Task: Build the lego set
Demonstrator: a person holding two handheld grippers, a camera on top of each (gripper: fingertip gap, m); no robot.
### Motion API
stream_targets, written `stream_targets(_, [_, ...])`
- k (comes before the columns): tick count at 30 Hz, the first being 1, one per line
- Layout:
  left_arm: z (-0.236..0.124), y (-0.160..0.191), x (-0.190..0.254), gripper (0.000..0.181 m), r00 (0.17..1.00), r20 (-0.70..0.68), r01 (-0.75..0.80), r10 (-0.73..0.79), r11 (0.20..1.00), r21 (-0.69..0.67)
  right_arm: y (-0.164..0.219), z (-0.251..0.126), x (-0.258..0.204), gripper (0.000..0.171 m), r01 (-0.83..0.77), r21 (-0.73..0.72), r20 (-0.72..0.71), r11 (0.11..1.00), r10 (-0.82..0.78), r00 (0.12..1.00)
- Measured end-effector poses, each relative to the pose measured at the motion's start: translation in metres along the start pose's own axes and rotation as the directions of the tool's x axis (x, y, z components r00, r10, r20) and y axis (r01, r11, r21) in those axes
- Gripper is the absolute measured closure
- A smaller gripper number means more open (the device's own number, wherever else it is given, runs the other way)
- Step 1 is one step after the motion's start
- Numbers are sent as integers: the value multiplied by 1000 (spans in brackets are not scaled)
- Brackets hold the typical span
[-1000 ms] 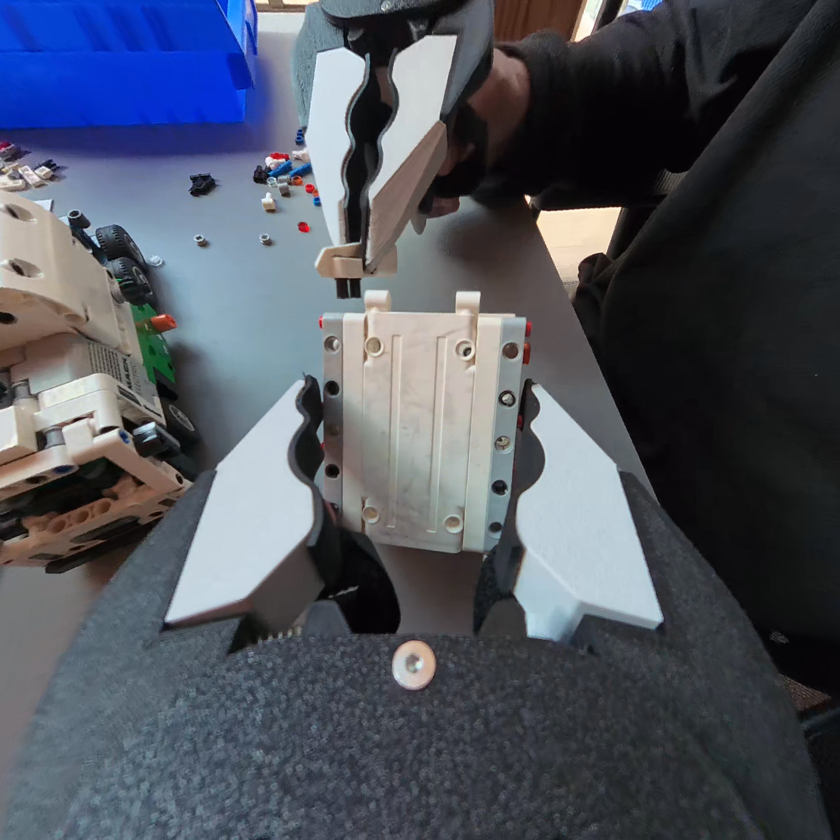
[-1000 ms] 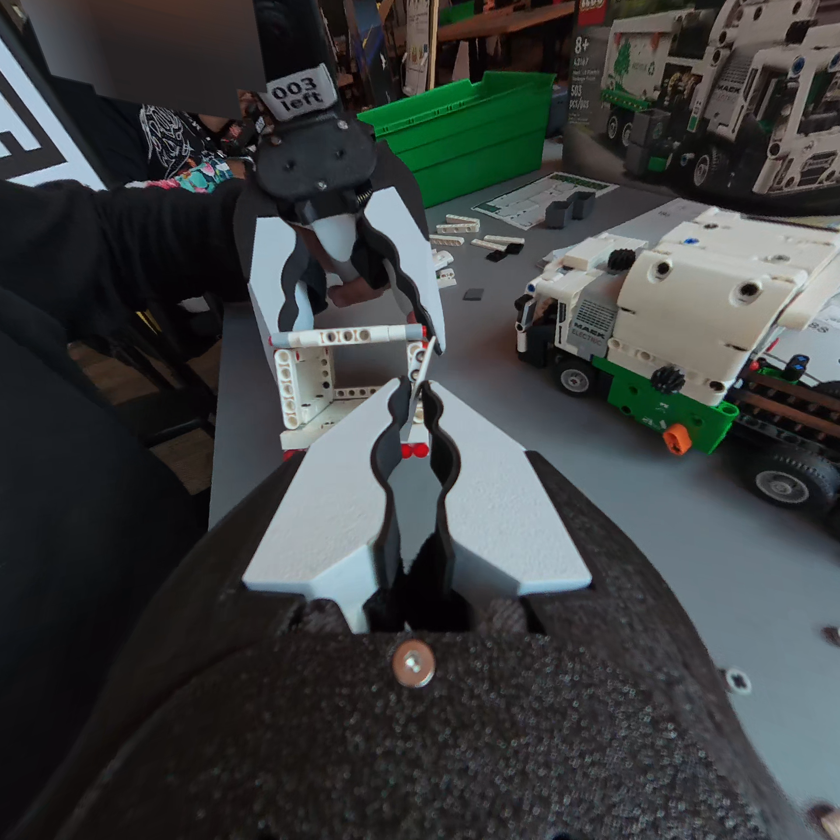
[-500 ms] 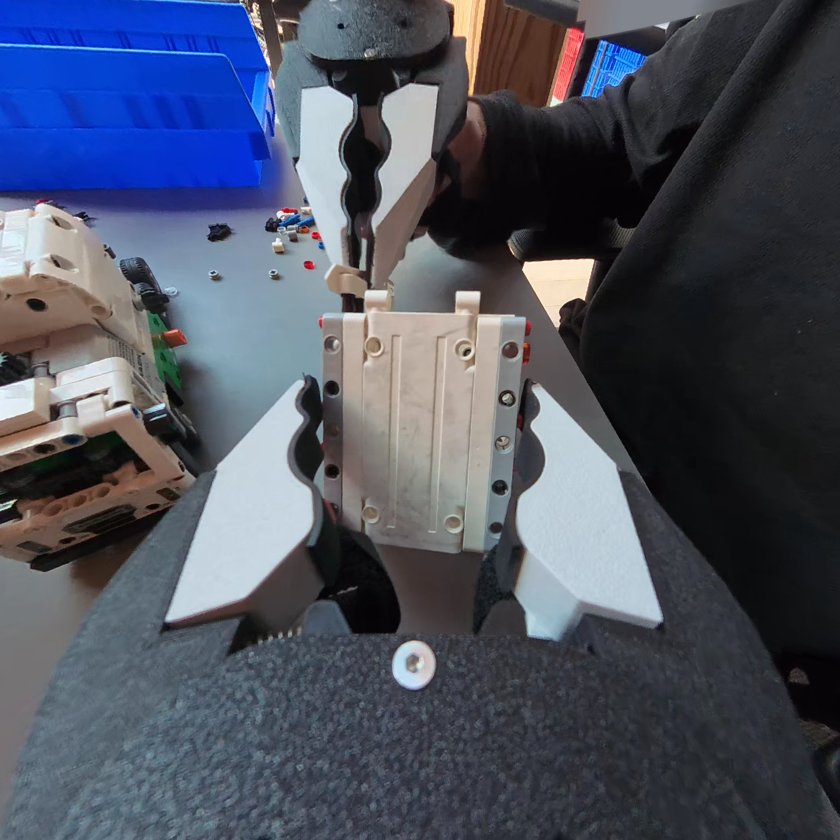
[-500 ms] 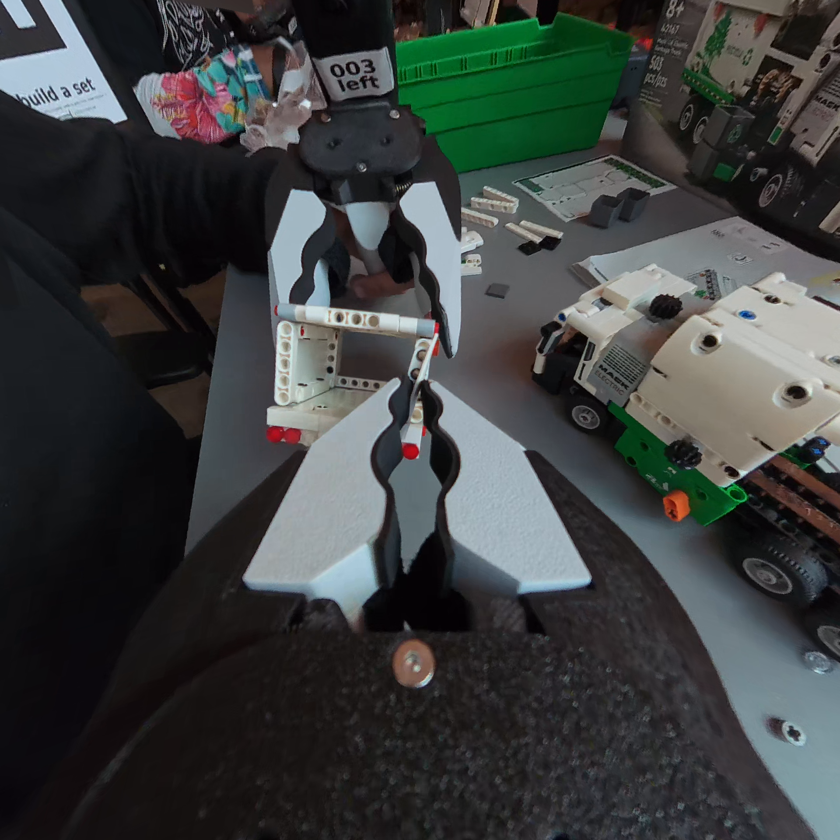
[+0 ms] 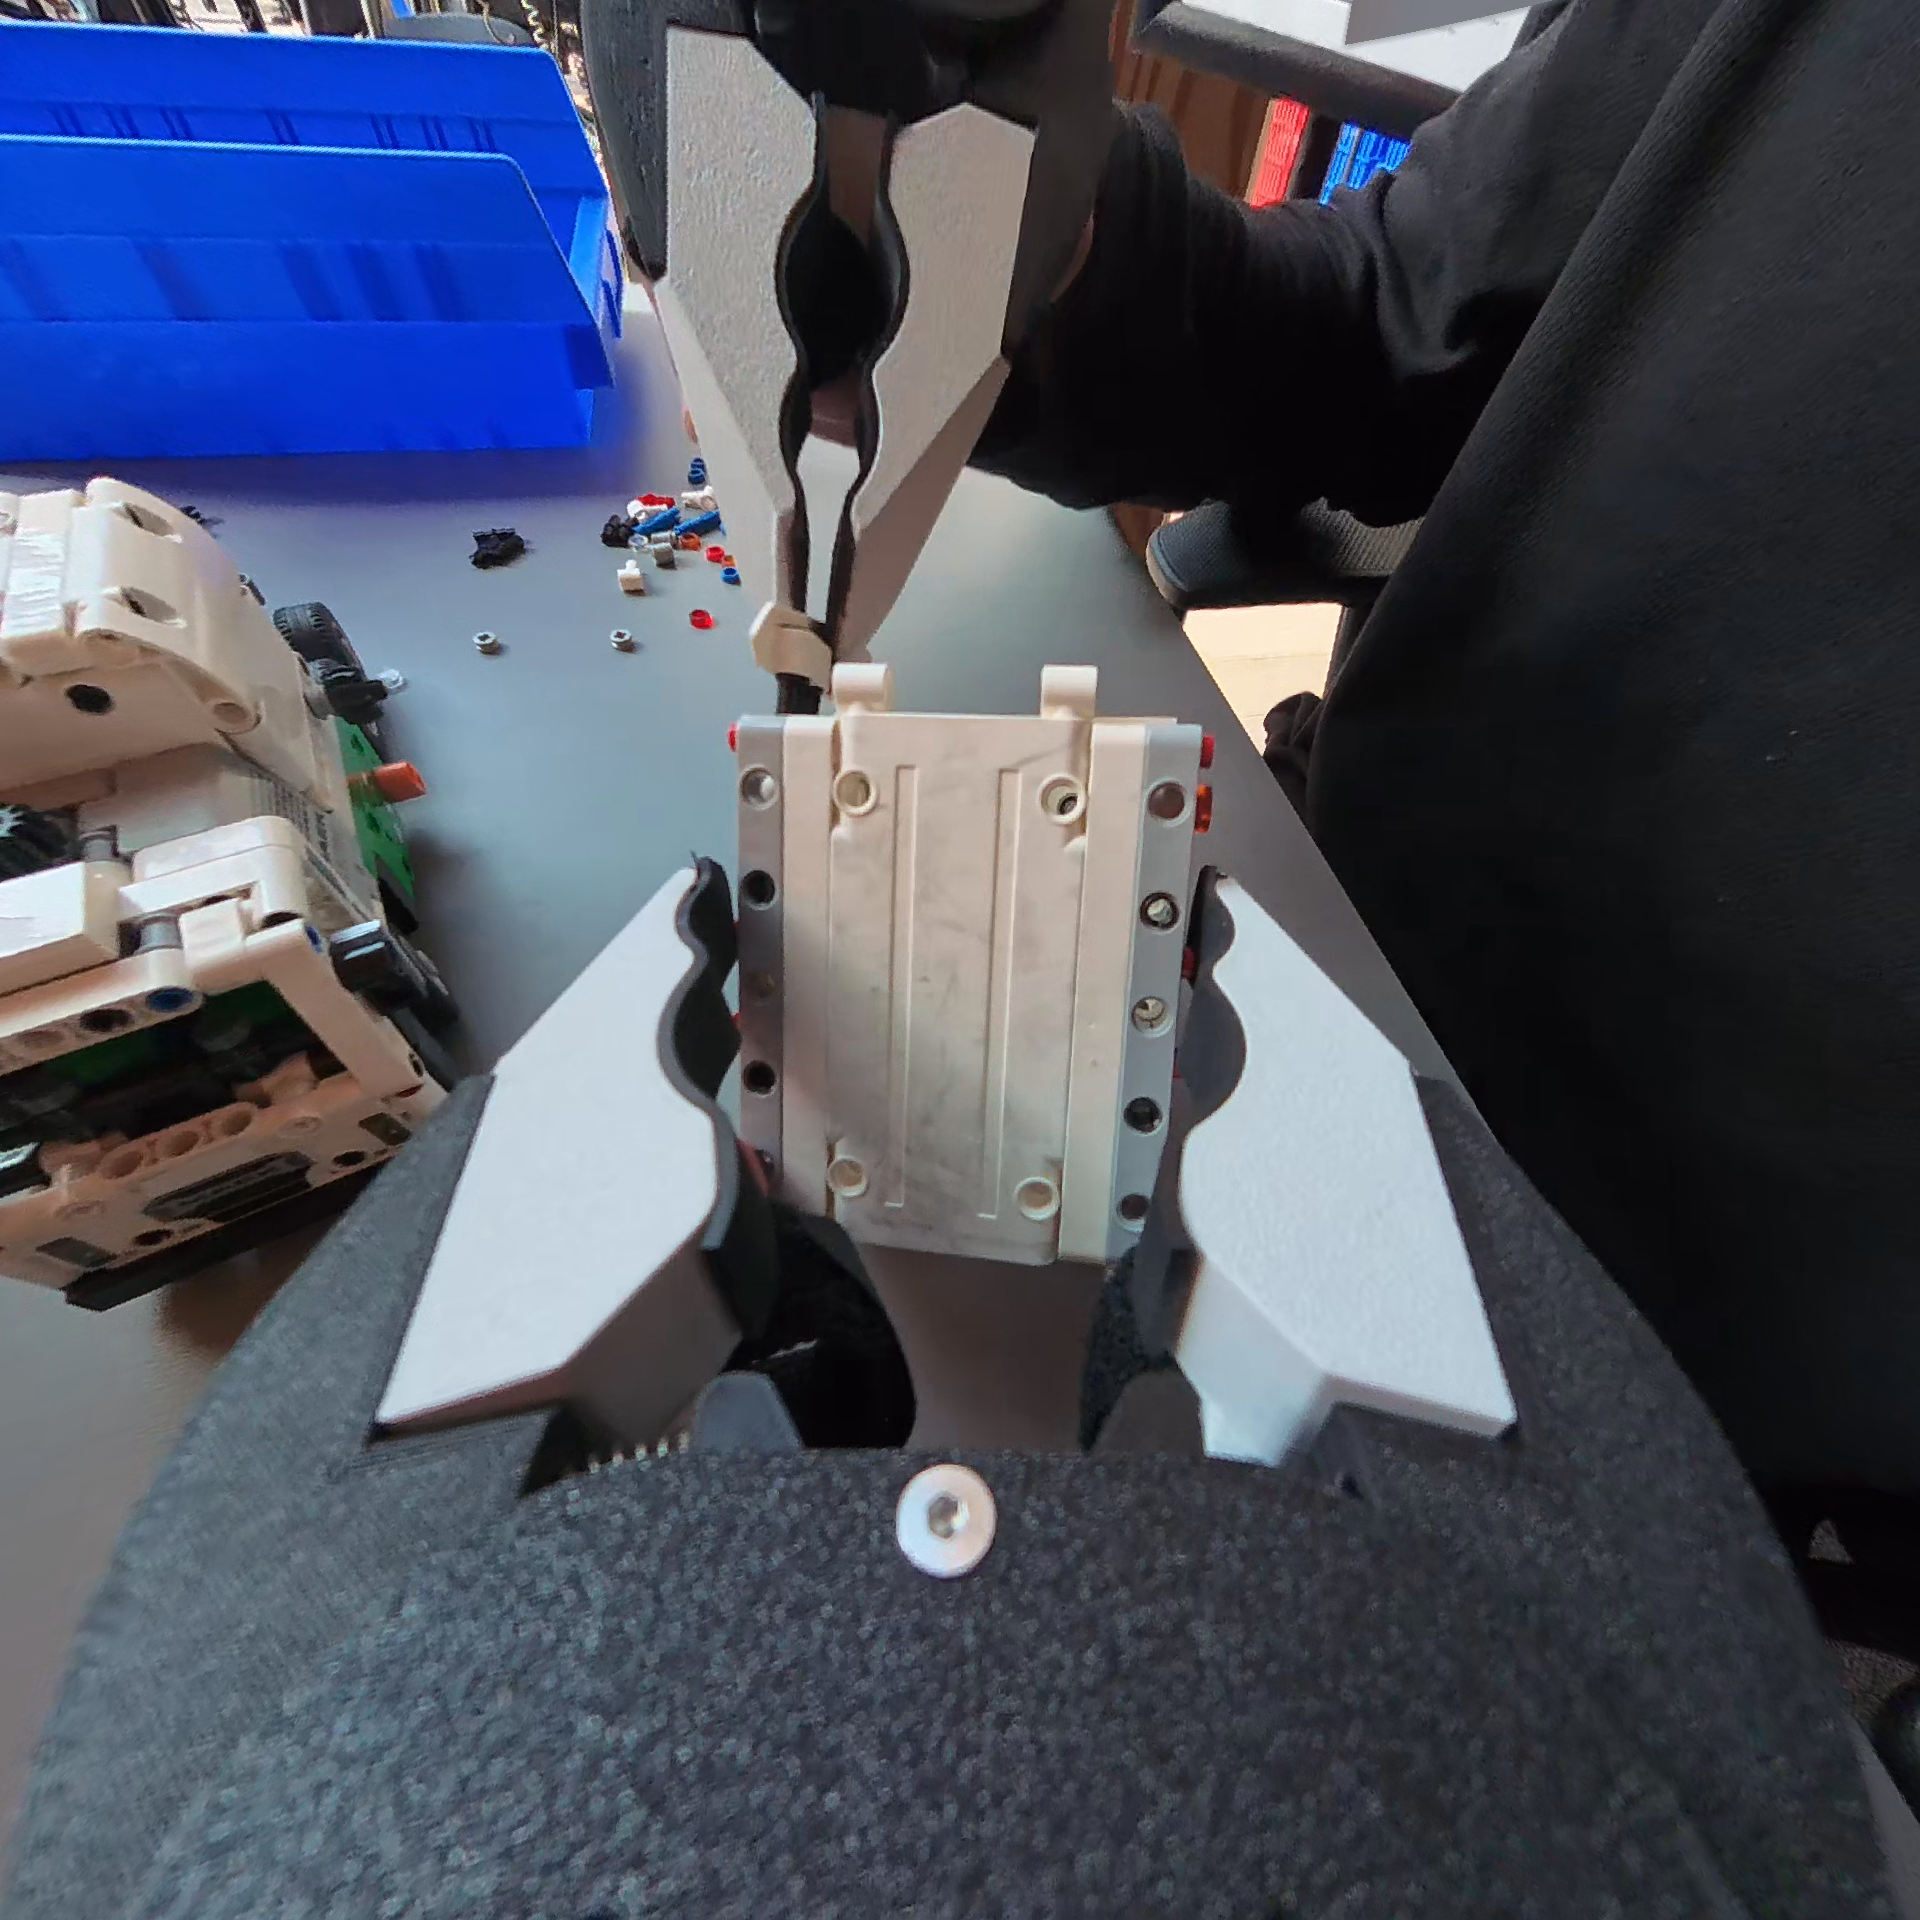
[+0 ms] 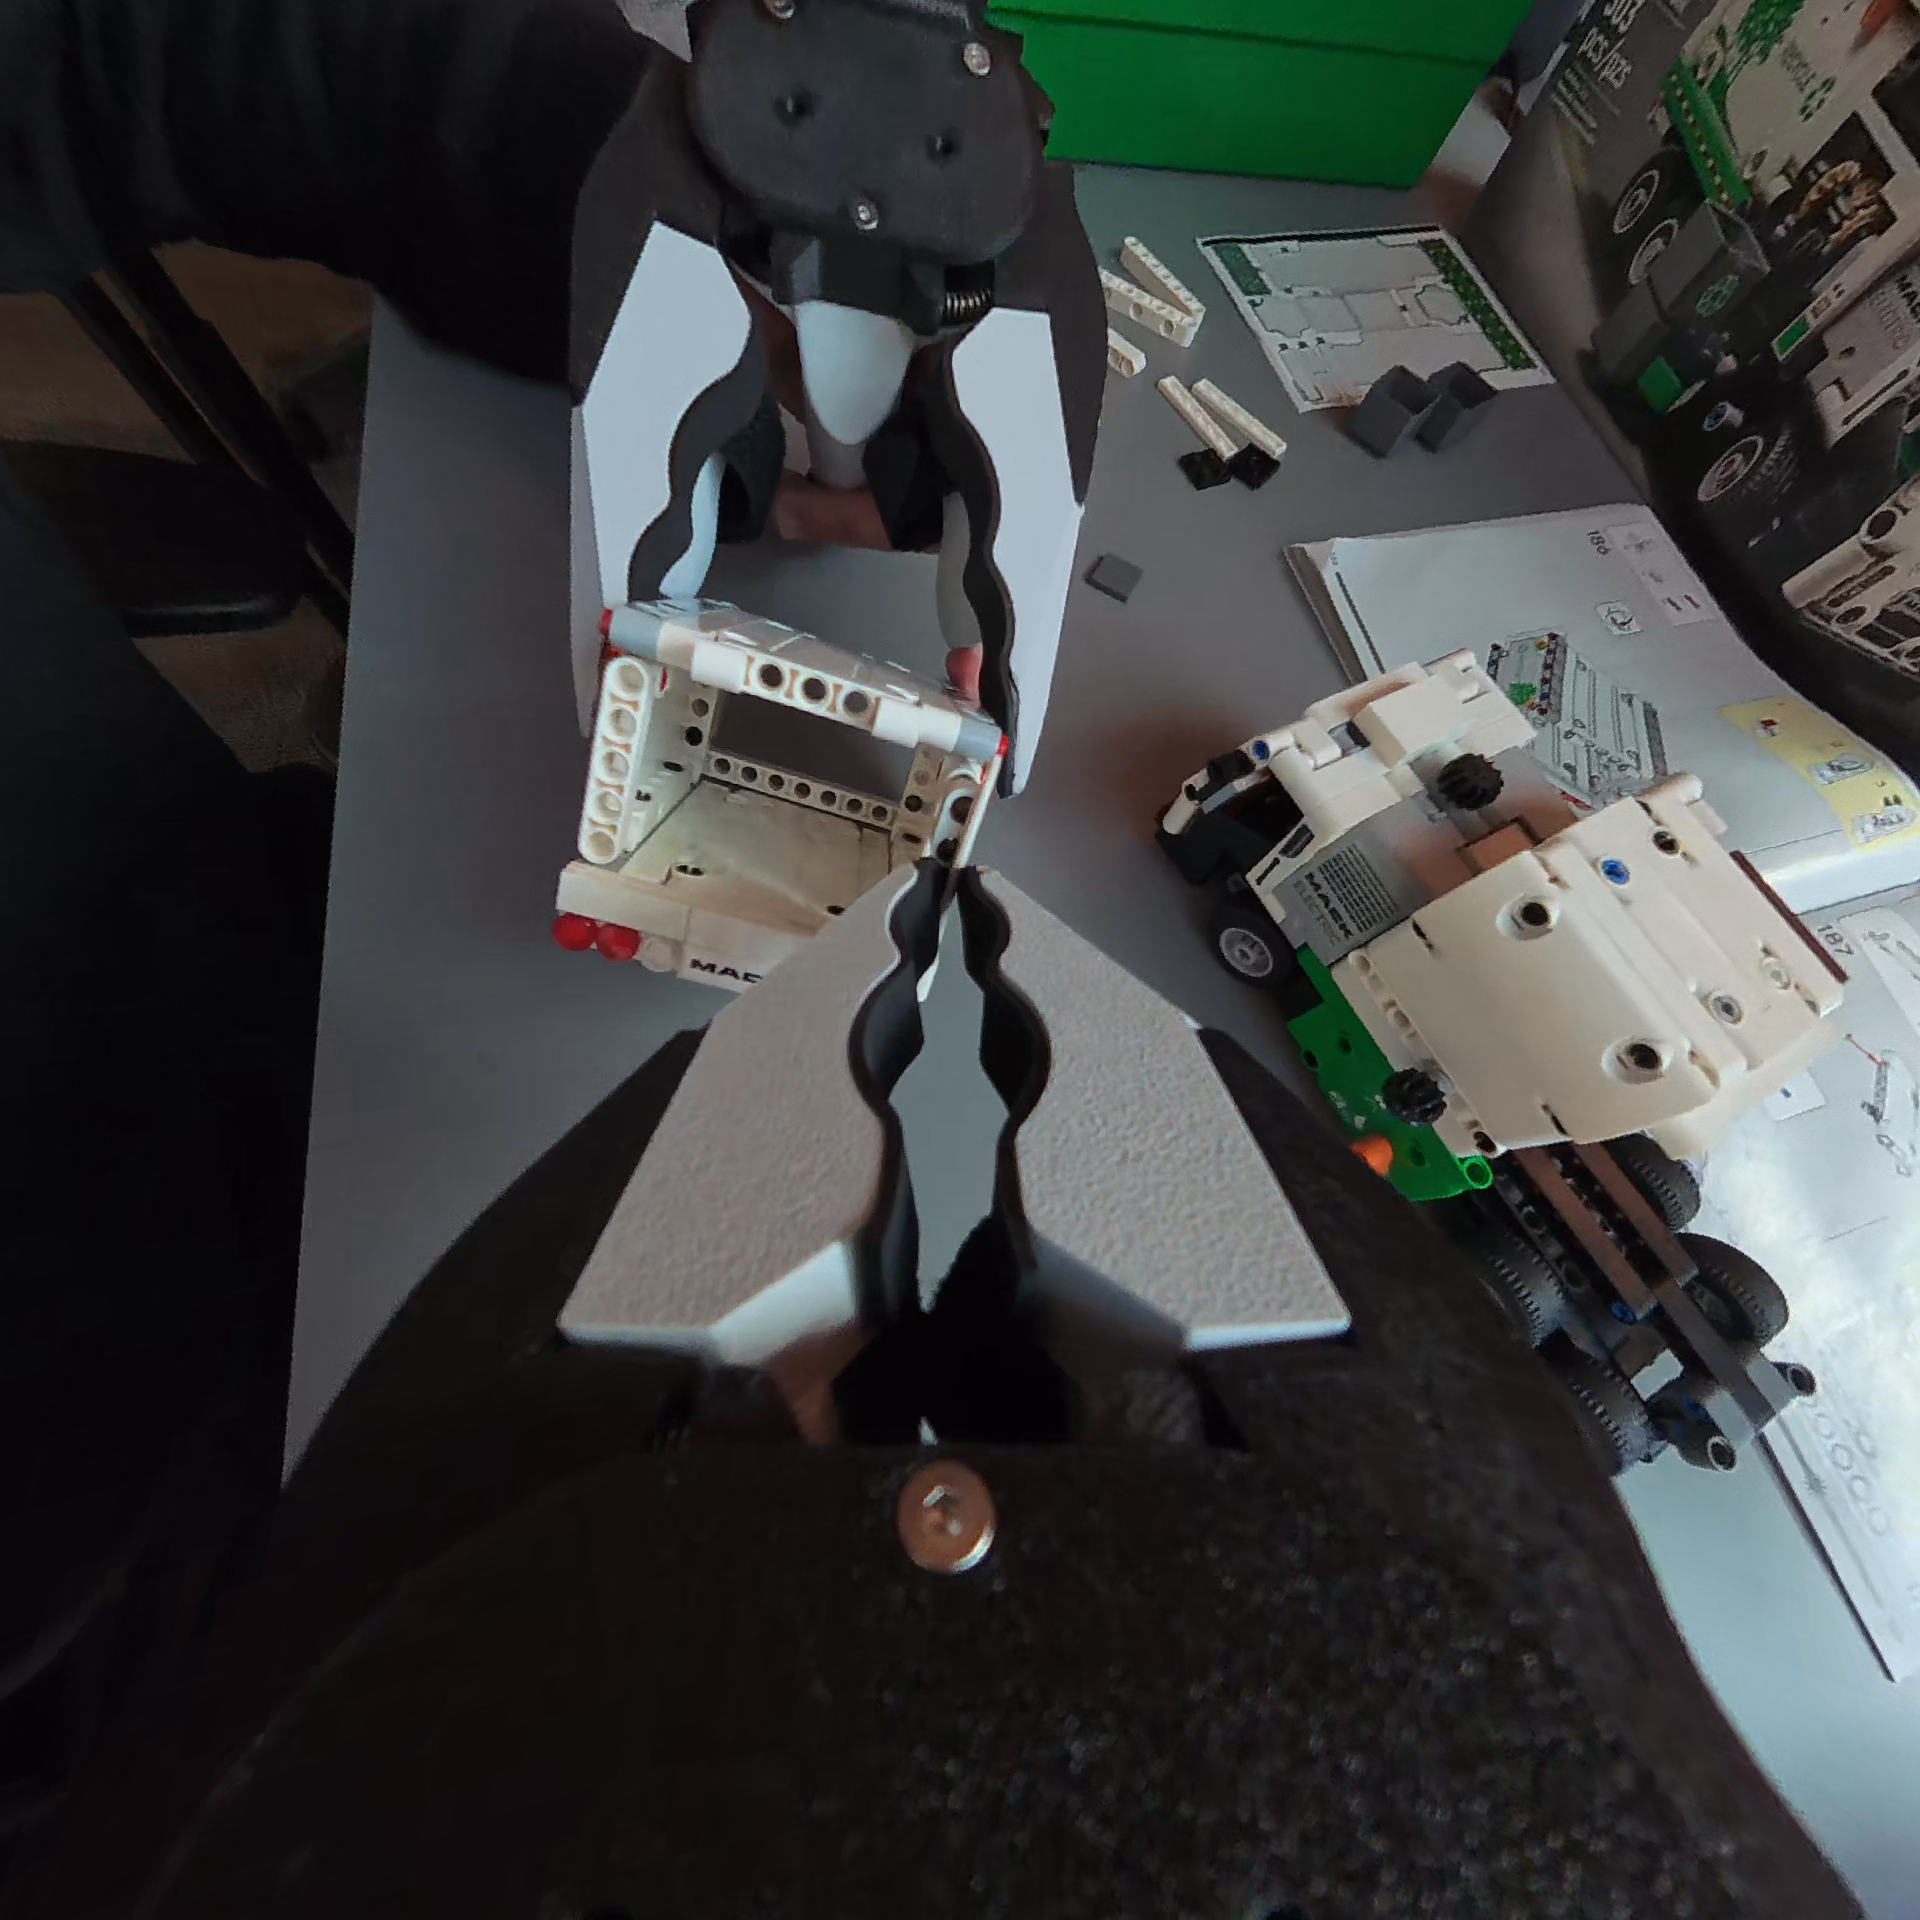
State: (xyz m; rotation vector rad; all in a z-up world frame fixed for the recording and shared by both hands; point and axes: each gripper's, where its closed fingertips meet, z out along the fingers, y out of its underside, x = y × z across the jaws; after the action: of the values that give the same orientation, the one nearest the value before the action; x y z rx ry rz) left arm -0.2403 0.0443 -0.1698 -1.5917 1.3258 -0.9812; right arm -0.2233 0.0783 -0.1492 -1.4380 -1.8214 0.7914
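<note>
My left gripper (image 5: 961, 904) is shut on a white and grey lego box frame (image 5: 956, 987), gripping its two grey side beams and holding it above the table. My right gripper (image 5: 816, 623) comes down from above, shut on a small white connector with a black pin (image 5: 788, 644). The pin touches the frame's top left corner. In the right wrist view, my right gripper (image 6: 951, 883) meets the near right corner of the open frame (image 6: 769, 831), which the left gripper (image 6: 821, 665) clamps. The connector is mostly hidden there.
A partly built white and green truck (image 5: 156, 883) (image 6: 1507, 935) stands beside the work. Blue bins (image 5: 291, 260) and loose small parts (image 5: 665, 530) lie behind. A green bin (image 6: 1247, 94), white beams (image 6: 1153, 291), booklet (image 6: 1507, 592) and set box (image 6: 1766, 260) lie beyond. A person's black sleeve (image 5: 1558, 520) is close. Some 5 cm of space lies between my two pairs of fingers.
My right gripper has come down with the small connector to the frame's top corner. The left gripper has kept its hold on the frame, now tilted more open toward the right camera.
</note>
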Motion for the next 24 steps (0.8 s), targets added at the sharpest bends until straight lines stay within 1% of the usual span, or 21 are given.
stream_targets(7, [-5, 1, 0, 96, 1000, -1, -7, 7, 1000, 18, -6, 2, 0, 169, 12, -73, 47, 997, -8, 999])
stream_targets(10, [-6, 5, -1, 96, 1000, 5, -13, 13, 1000, -12, 5, 8, -2, 169, 22, -190, 85, 981, -5, 996])
stream_targets(11, [-7, 6, -2, 96, 1000, 16, -22, 22, 1000, -17, 6, 10, -2, 169, 34, -206, 86, 978, -17, 996])
stream_targets(16, [-13, 7, -5, 96, 1000, 26, -6, 6, 1000, 3, 1, 15, 3, 169, 2, -139, 105, 990, 13, 994])
stream_targets(20, [-17, 9, -8, 97, 999, 38, -6, 7, 1000, -14, 0, 22, 6, 169, 8, -33, 118, 999, -4, 993])
stream_targets(24, [-20, 8, -11, 97, 999, 33, 26, -26, 1000, 11, -4, 24, 8, 168, -91, 52, 166, 994, 81, 983])
